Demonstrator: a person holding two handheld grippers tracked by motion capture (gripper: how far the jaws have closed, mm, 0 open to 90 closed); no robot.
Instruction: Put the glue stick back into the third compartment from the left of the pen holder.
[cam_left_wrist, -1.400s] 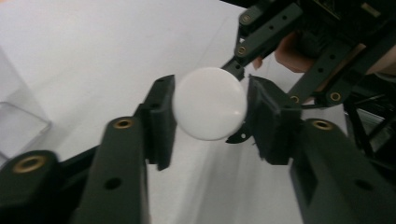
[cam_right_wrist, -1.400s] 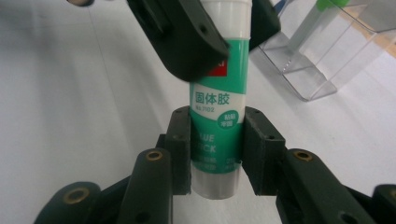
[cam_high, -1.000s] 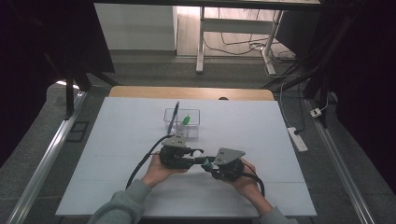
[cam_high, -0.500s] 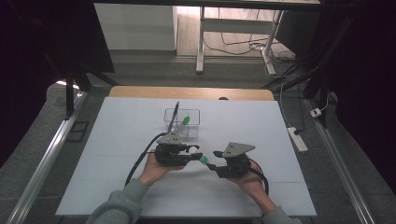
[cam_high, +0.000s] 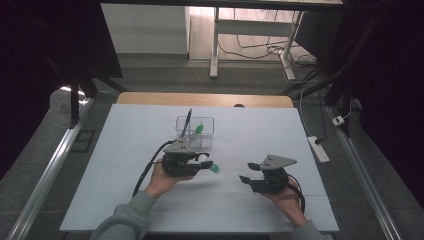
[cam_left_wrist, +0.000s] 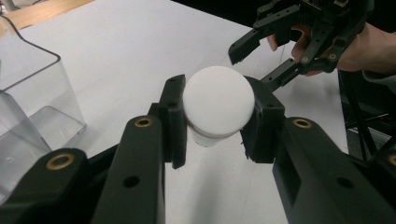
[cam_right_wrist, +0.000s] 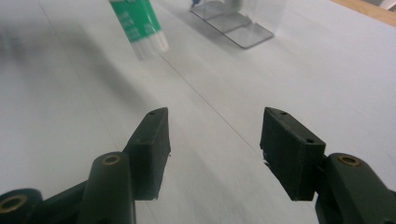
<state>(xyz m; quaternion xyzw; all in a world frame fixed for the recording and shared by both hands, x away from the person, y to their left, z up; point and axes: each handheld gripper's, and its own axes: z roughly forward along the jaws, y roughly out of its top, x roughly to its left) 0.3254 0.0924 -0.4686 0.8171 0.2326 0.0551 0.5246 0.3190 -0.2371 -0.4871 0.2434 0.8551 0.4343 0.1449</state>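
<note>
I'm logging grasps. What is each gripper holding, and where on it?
The left gripper clamps a glue stick by its white end; the right gripper, fingers just opened, holds nothing.

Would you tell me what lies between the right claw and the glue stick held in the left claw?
Nothing: in the high view, bare white table separates the open right claw from the glue stick.

High view: fixed above the near edge, facing forward and down over the whole tabletop (cam_high: 250, 130).
Left gripper view: close, along its jaws.
Right gripper view: low, close over tabletop.
Shared: clear box (cam_high: 195, 132).
</note>
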